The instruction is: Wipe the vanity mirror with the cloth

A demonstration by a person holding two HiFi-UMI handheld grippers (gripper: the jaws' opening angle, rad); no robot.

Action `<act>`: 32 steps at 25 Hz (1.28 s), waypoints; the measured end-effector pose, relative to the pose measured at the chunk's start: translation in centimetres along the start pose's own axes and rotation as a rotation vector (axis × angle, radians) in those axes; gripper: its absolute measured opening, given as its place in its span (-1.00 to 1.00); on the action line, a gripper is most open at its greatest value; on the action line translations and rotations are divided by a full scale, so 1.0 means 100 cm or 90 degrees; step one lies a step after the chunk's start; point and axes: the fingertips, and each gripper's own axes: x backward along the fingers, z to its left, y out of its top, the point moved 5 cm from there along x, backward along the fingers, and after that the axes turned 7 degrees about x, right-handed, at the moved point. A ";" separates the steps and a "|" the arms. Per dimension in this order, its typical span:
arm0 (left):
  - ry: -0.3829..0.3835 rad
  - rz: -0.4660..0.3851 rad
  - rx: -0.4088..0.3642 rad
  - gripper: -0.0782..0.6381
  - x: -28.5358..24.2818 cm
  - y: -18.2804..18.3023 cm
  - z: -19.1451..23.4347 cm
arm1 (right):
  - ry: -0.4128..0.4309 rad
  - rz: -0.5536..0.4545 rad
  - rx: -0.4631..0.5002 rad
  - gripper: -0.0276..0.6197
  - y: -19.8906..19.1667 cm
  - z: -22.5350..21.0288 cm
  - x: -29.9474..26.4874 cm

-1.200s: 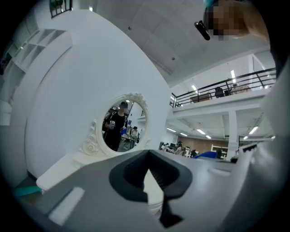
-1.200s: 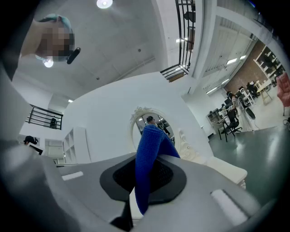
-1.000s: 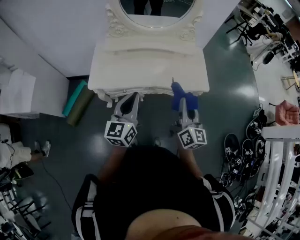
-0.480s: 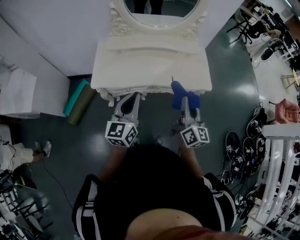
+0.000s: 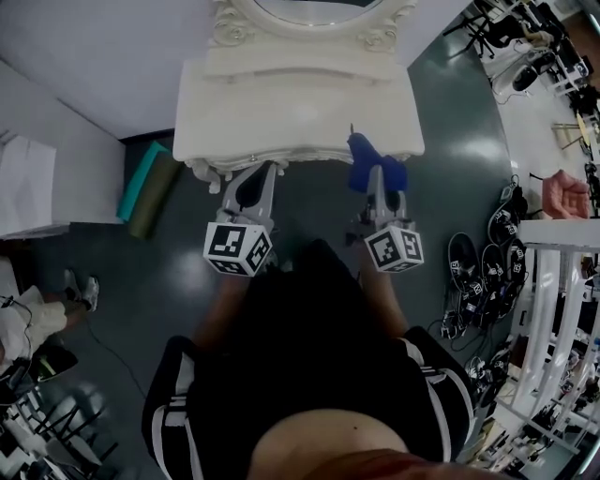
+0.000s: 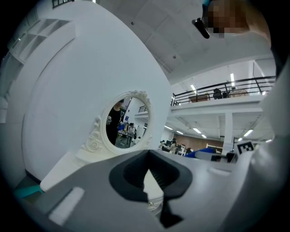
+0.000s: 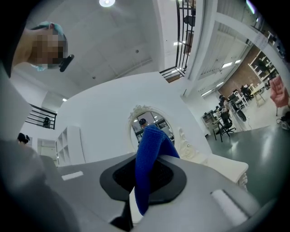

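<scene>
As I look down past my dark shirt, the two marker cubes sit just in front of me in the lower middle of the head view, one on each gripper. The left gripper (image 5: pixel 253 178) points up the frame at the front edge of the white dressing table (image 5: pixel 300 112). In its own view, the left gripper (image 6: pixel 148 183) has its jaws together with nothing between them.

The right gripper (image 5: pixel 375 180) is level with it, to the right, and it is clamped on the blue cloth (image 5: pixel 372 165). The cloth's free end lies over the table's front edge. In the right gripper view, the right gripper (image 7: pixel 138 186) pinches the cloth (image 7: pixel 149 154) between its dark pads. A folded end stands up above the jaws and a tail hangs below.

Beyond the table top, the oval mirror (image 5: pixel 314 7) in its carved white frame is cut off by the top of the head view. The cloth is well apart from it. In the left gripper view the mirror (image 6: pixel 123 123) is left of centre. In the right gripper view the mirror (image 7: pixel 146 123) is partly behind the raised cloth.

A rolled teal mat (image 5: pixel 141 192) lies on the dark floor at the left, beside the table. Black shoes (image 5: pixel 487 272) are spread on the floor at the right.
</scene>
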 end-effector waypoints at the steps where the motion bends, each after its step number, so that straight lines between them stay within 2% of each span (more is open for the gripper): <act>1: -0.001 0.001 0.001 -0.76 -0.006 -0.002 0.002 | -0.003 0.002 -0.001 -0.83 -0.003 -0.003 -0.004; 8: 0.004 0.003 0.012 -0.76 -0.059 -0.002 0.008 | -0.006 0.011 -0.019 -0.83 -0.012 -0.041 -0.043; 12: 0.017 0.004 -0.010 -0.76 -0.110 0.009 0.013 | 0.009 0.007 -0.018 -0.83 -0.009 -0.068 -0.090; 17: 0.046 -0.002 -0.024 -0.76 -0.168 0.028 0.016 | 0.032 0.011 -0.030 -0.83 0.003 -0.101 -0.149; 22: 0.092 -0.009 -0.029 -0.76 -0.201 0.040 0.019 | 0.051 0.010 -0.042 -0.83 0.014 -0.126 -0.192; 26: 0.122 0.000 -0.039 -0.76 -0.222 0.052 0.039 | 0.049 0.010 -0.049 -0.83 0.015 -0.128 -0.229; 32: 0.098 0.006 -0.034 -0.76 -0.259 0.067 0.080 | 0.027 0.010 -0.041 -0.83 0.008 -0.122 -0.286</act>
